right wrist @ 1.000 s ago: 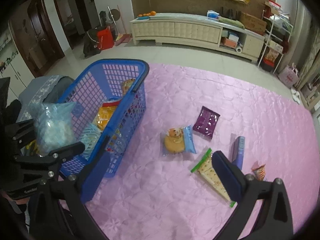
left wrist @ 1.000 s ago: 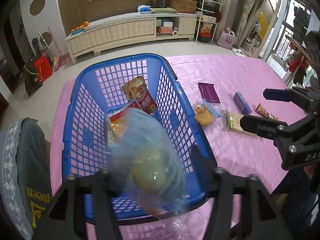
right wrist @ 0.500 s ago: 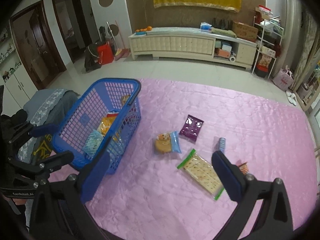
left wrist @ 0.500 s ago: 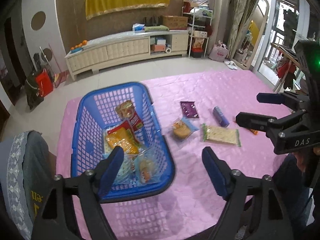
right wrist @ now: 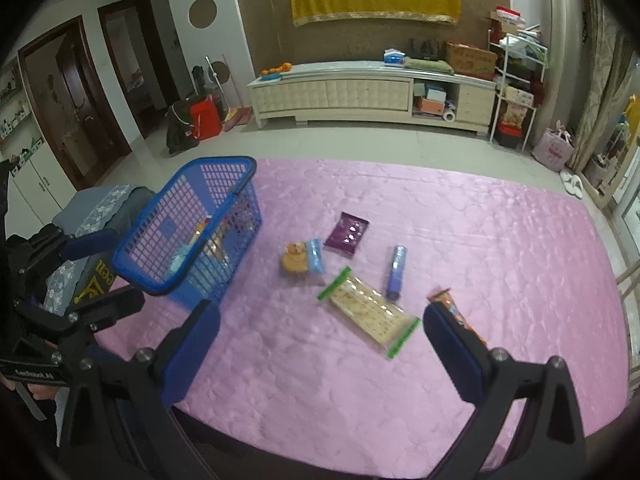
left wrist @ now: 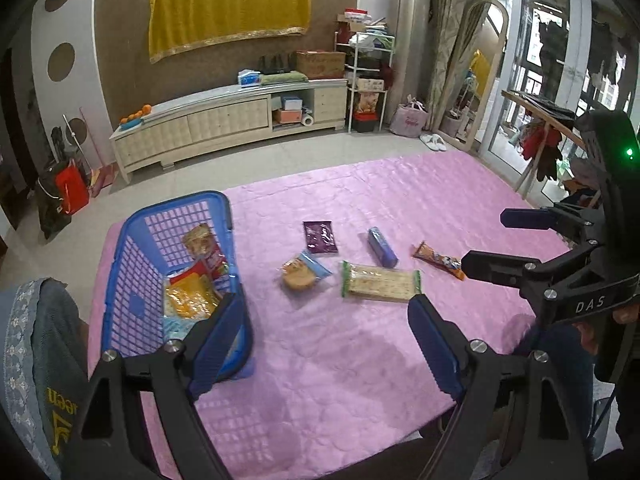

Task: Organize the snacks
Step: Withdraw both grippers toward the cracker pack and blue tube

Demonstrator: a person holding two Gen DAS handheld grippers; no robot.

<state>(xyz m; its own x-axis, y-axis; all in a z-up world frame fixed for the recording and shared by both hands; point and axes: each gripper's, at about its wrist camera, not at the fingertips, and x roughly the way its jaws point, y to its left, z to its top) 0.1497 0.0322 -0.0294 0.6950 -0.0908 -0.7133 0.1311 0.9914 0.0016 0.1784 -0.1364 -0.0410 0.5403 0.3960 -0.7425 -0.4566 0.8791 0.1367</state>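
Note:
A blue plastic basket [left wrist: 132, 264] [right wrist: 180, 184] stands at the left of the pink tablecloth [left wrist: 400, 184], with several snack packs [left wrist: 192, 300] inside. To its right lie a purple packet [left wrist: 319, 237], a wrapped cake [left wrist: 303, 274], a green-ended cracker pack [left wrist: 380, 286], a blue pack [left wrist: 383, 246] and an orange bar [left wrist: 438, 260]. My left gripper [left wrist: 326, 340] hovers over the near cloth beside the basket; its jaws are opening and nothing is between them. My right gripper [right wrist: 320, 344] hangs open and empty above the near edge, close to the cracker pack [right wrist: 368, 318].
A chair with a grey cover [left wrist: 36, 340] stands against the table's left side behind the basket. Across the tiled floor a long low cabinet [left wrist: 228, 120] lines the far wall. A mirror [left wrist: 472, 72] and a drying rack are at the right.
The left gripper let go of a clear blue-tinted snack bag into the basket and opened. Both grippers drew back and up, so more of the table now shows.

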